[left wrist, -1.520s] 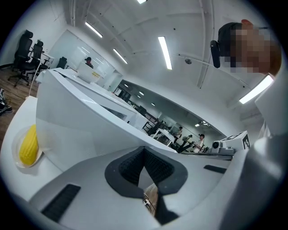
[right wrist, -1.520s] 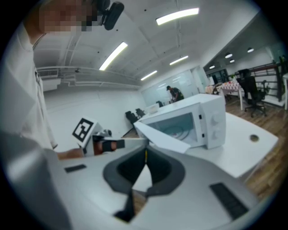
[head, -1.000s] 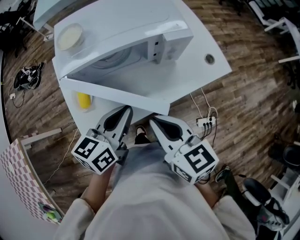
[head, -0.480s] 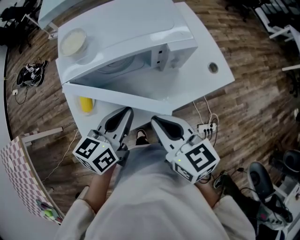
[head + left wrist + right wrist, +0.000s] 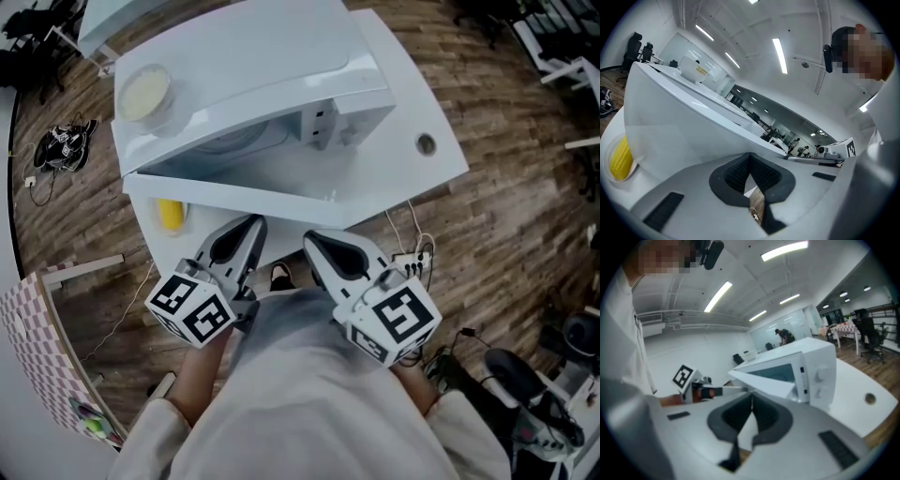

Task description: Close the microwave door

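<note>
On the left, a yellow corn (image 5: 171, 214) sits on the table (image 5: 398, 173). Next comes the left gripper (image 5: 249, 223). Its fingers are pressed together and hold nothing. The microwave (image 5: 253, 56) stands on the table in front of both grippers. Its door (image 5: 234, 195) is open. The door runs left to right, with its hinge on the left and its loose end on the right. The right gripper (image 5: 309, 240) is pinched closed and empty too. It is nearer the loose end, so I think it should push the door away, back toward the microwave.
</note>
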